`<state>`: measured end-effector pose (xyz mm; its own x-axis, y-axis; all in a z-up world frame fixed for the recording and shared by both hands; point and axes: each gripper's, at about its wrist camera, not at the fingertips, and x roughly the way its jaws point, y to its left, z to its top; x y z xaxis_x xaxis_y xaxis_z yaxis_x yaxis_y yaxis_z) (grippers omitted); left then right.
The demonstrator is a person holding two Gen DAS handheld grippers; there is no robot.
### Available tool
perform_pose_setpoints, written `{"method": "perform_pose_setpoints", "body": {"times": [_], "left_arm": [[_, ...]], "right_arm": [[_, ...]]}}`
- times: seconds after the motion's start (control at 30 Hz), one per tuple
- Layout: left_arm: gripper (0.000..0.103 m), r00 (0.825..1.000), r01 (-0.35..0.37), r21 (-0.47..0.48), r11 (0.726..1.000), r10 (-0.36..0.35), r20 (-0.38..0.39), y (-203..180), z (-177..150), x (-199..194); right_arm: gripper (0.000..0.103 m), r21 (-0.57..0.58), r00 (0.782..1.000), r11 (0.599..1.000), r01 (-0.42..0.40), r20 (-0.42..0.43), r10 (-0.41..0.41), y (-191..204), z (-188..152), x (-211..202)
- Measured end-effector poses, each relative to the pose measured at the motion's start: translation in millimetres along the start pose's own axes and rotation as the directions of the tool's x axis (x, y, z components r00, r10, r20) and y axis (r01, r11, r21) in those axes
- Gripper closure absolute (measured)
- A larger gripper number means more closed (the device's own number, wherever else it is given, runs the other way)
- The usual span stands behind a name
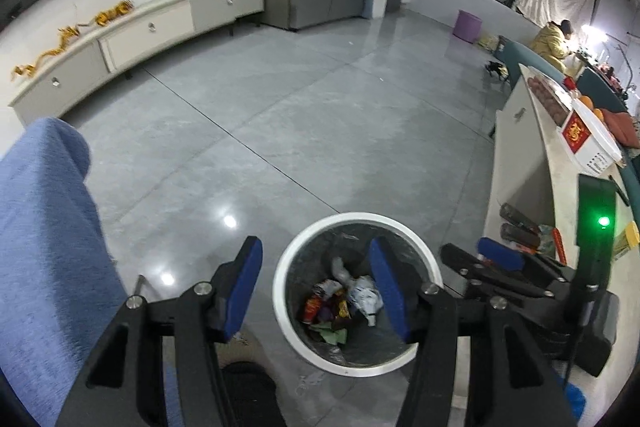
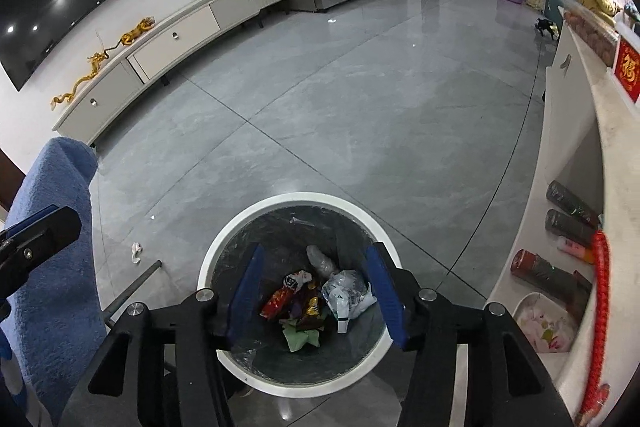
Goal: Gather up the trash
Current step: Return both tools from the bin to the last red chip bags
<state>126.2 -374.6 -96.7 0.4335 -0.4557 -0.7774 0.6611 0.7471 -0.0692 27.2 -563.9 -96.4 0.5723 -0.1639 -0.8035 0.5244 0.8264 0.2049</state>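
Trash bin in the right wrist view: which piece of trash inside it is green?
The flat green scrap at the bottom of the pile in the trash bin. The others are a red-orange snack wrapper, a dark wrapper and white crumpled plastic.

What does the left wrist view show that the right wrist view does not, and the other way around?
Only the left wrist view shows the right gripper from the side, with its green light, and oranges on the counter.

Only the right wrist view shows a crumpled white scrap on the floor and a red bead string.

Both show the white bin with wrappers inside, the blue cloth, and open, empty jaws.
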Motion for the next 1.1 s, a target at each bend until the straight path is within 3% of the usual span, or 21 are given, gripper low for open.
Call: {"method": "perform_pose_setpoints", "body": {"times": [0.23,0.43,0.67,1.1], "left_arm": [[0.049,0.991,-0.105,0.001,0.995,0.104,0.089,6,-9,-39],[0.044,0.980,-0.145,-0.013,0.989,0.145,0.134,17,-17,-67],[0.042,0.968,-0.167,-0.046,0.985,0.173,0.180,34,-29,-96],[0.042,0.959,-0.143,-0.120,0.982,0.167,0.228,72,-43,-133]], "right_arm": [[0.048,-0.017,0.998,1.000,-0.001,0.055,0.002,7,-5,-33],[0.046,-0.039,0.996,0.999,-0.010,0.088,0.013,19,-11,-59],[0.046,-0.078,0.991,0.997,-0.019,0.127,0.029,40,-13,-84],[0.046,-0.158,0.988,0.987,-0.027,0.144,0.051,86,-18,-101]]}}
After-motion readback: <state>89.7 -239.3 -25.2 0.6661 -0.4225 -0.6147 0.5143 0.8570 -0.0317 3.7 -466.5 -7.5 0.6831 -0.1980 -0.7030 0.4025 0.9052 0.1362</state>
